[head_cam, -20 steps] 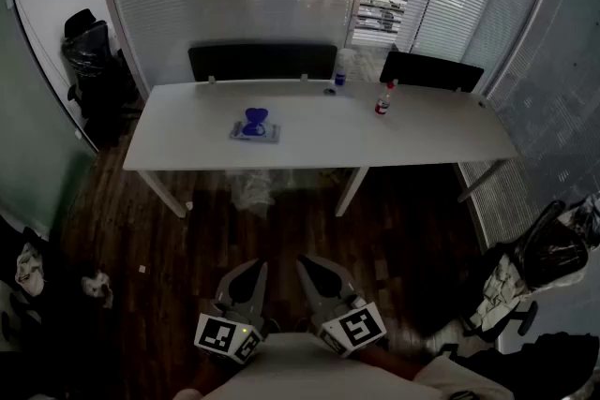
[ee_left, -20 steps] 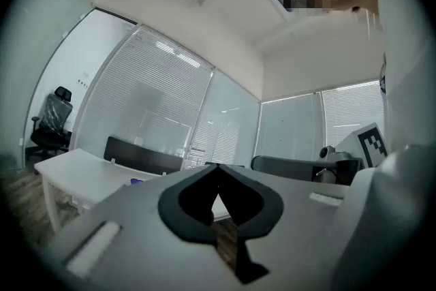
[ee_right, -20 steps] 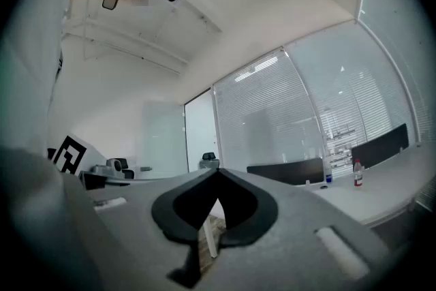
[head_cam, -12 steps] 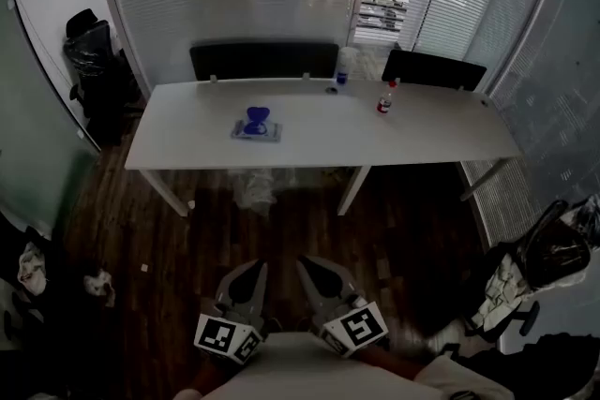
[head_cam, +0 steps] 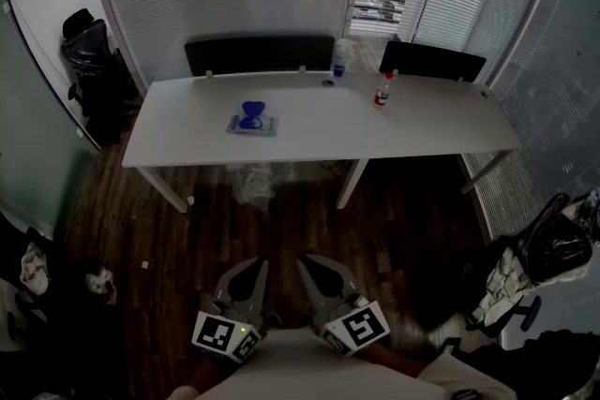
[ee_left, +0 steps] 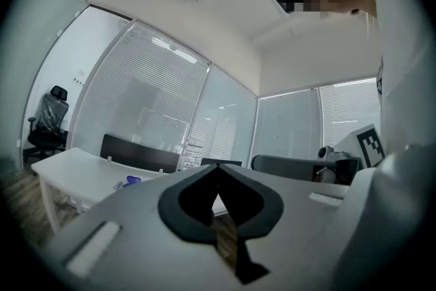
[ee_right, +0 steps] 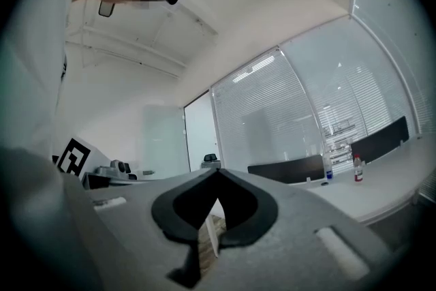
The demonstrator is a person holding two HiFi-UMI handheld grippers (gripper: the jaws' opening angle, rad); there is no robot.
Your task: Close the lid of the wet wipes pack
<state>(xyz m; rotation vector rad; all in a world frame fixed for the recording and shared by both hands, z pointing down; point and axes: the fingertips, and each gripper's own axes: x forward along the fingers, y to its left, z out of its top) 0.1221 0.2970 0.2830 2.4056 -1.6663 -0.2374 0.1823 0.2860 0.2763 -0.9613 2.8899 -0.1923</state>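
I have not started on the pack yet; this is the approach step. The wet wipes pack (head_cam: 251,123) lies on the white table (head_cam: 422,122), towards its left half and about midway between its near and far edges. Its blue lid (head_cam: 252,115) seems to stand up, so I judge it open. Both grippers are well apart from it, held low and close to my body over the dark wood floor (head_cam: 394,229).

The left gripper (head_cam: 251,274) has its jaws pressed together at the tips with nothing between them. Its own view shows only floor through the gap, and the blue lid far off to the left. The right gripper (head_cam: 314,269) is likewise clenched on nothing.

Two small bottles (head_cam: 382,95) stand further right, by the table's far edge, clear of the pack.

My next move is to walk up to the table's near edge and bring one gripper over the pack. I expect to tip the lid down with a closed jaw tip and press it until it seats. The other gripper may need to steady the pack, since it looks light and could slide.
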